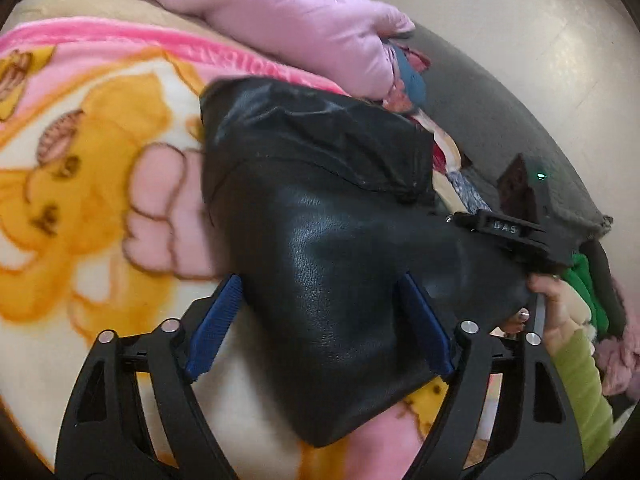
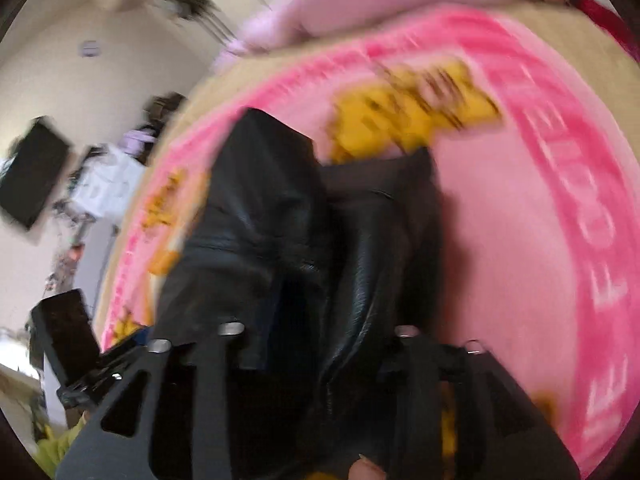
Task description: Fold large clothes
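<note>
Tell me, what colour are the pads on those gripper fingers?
Blue pads, ribbed, on black arms of the left gripper. The left wrist view shows them best.

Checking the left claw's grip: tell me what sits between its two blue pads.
In the left wrist view, the black leather garment fills the gap between the left claw's blue pads, lying over the cartoon blanket.
</note>
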Tool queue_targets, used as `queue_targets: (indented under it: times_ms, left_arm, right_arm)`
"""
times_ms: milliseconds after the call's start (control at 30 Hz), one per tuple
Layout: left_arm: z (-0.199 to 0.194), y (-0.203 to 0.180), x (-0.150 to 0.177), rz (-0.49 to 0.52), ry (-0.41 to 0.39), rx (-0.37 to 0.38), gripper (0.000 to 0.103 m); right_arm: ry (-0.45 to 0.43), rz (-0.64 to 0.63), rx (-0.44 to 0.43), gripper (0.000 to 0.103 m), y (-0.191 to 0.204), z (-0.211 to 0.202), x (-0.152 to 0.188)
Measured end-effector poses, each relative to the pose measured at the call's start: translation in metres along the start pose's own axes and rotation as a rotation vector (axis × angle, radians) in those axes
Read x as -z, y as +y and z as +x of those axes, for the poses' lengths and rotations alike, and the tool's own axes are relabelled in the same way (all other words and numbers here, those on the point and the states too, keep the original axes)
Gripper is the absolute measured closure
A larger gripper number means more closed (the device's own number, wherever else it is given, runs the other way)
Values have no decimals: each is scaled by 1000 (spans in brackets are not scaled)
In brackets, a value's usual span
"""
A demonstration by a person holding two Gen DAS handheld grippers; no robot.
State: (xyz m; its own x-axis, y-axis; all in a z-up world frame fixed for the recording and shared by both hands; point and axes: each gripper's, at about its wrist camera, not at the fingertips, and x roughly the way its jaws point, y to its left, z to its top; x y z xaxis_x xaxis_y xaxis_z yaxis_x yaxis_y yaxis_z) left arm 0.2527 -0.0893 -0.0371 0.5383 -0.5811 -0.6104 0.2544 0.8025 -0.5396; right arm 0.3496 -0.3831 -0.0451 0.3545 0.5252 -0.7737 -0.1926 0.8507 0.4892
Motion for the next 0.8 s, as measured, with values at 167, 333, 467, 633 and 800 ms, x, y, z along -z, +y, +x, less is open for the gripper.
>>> queue_targets:
  times_ms: [167, 333, 467, 633, 800]
  left_arm:
    - [4, -11, 6, 70, -3, -60, 29]
    - [6, -16, 9, 113, -13, -103, 29]
    - [6, -18, 8, 130, -7, -121, 29]
    - [8, -21, 6, 162, 20, -123, 22]
    - [18, -33, 8, 206, 45, -97, 17]
  right_arm:
    - [-159, 60, 149, 21, -11, -44, 7]
    - [-223, -58, 108, 24, 46, -53, -5]
    - [-75, -40, 265, 58, 57, 0, -28]
    - [-304, -82, 37, 92, 77, -42, -21]
    - [-324, 24, 113, 92, 28, -45, -27]
